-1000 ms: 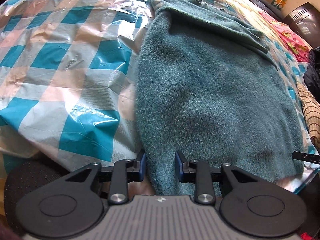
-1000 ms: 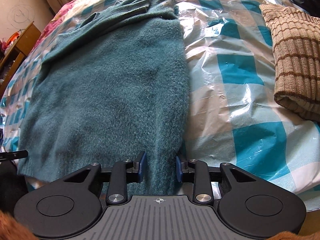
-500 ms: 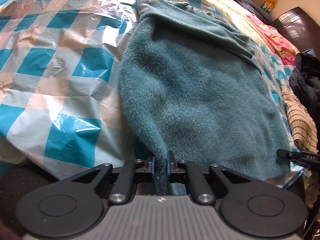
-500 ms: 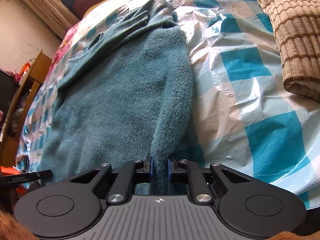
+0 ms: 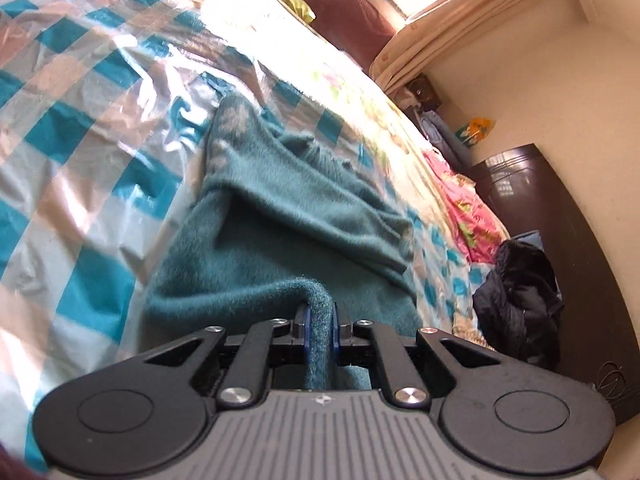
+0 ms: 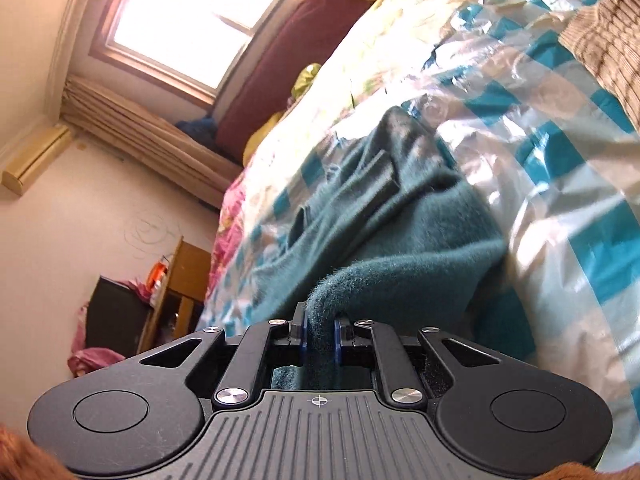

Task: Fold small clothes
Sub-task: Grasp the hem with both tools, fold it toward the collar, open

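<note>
A fuzzy teal sweater (image 5: pixel 280 216) lies on a bed under a shiny teal-and-white checked plastic sheet (image 5: pixel 80 128). My left gripper (image 5: pixel 320 318) is shut on the sweater's near hem, which bunches up between the blue pads and is lifted off the sheet. In the right wrist view the same teal sweater (image 6: pixel 400 232) stretches away, and my right gripper (image 6: pixel 320 328) is shut on the hem's other corner, also raised. The sweater's far end with its folded sleeves still rests on the sheet.
A folded tan striped knit (image 6: pixel 608 48) lies on the sheet at the right. Dark clothing (image 5: pixel 520 296) is heaped by a dark cabinet (image 5: pixel 560 216). A wooden side table (image 6: pixel 180 296) stands left of the bed, with a window (image 6: pixel 192 12) and curtains beyond.
Both grippers closed on the sweater's near hem, then rose and tilted upward, lifting the hem off the sheet. The room's walls and window have come into view.
</note>
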The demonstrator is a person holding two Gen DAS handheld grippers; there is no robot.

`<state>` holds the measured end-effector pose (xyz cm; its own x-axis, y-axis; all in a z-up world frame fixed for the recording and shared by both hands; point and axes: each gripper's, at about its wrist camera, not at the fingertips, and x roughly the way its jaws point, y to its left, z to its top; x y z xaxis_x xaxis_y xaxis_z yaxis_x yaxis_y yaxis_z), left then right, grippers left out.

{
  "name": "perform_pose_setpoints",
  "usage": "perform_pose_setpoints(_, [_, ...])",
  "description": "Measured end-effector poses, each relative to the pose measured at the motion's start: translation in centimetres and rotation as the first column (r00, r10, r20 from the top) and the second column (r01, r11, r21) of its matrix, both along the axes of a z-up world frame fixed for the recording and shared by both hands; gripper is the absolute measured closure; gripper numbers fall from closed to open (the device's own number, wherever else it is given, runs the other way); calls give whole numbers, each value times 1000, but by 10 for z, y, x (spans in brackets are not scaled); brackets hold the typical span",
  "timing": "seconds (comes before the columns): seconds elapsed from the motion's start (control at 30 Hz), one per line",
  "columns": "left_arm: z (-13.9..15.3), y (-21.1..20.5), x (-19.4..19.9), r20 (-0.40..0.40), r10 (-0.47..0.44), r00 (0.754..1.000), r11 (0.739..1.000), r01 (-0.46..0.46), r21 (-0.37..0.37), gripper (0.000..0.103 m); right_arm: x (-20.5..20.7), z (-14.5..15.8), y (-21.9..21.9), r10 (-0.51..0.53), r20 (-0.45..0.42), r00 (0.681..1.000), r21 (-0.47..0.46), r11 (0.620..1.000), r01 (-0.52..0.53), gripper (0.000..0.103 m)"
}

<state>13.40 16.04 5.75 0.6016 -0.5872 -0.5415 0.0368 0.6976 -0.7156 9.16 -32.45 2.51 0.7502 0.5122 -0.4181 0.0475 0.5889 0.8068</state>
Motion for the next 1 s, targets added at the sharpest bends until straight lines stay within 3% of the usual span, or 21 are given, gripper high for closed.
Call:
perform_pose_setpoints(0.13, [7,12,56,63,63,996,998,-62,-8,89,61,14,-7,-64,57,996,-13,998,65,91])
perform_pose_setpoints(0.23, [0,18,101,65,114,991,993,-113,-19,89,113,7,-14,-121,36,992,2,993,121,91])
perform_pose_setpoints(0.4, [-30,12,174,47,171,984,981,-174,83,89,197,-31,-8,-206,-36,978,-100,974,202,91])
perform_pose_setpoints(0.47, [-49,7,191,11,179,984,976,-178,126,89,216,-55,-4,-240,-112,964,-118,967,227,91])
perform_pose_setpoints(0.53, [-64,5,199,-8,195,981,971,-192,142,88,228,-74,1,-248,-142,958,-141,963,228,88])
perform_pose_setpoints(0.63, [-74,19,198,-48,225,973,974,-224,33,85,229,-84,-7,-263,-169,950,-42,965,260,85])
perform_pose_setpoints(0.77, [-77,33,194,-94,247,964,964,-255,-75,81,225,-81,-20,-245,-163,956,67,964,258,70])
perform_pose_setpoints(0.9, [-72,38,189,-98,308,946,939,-319,-130,64,221,-68,-23,-243,-121,962,96,962,255,51])
perform_pose_setpoints(1.0, [-56,43,186,-43,359,933,926,-361,-111,56,218,-58,-22,-255,-69,964,57,964,259,43])
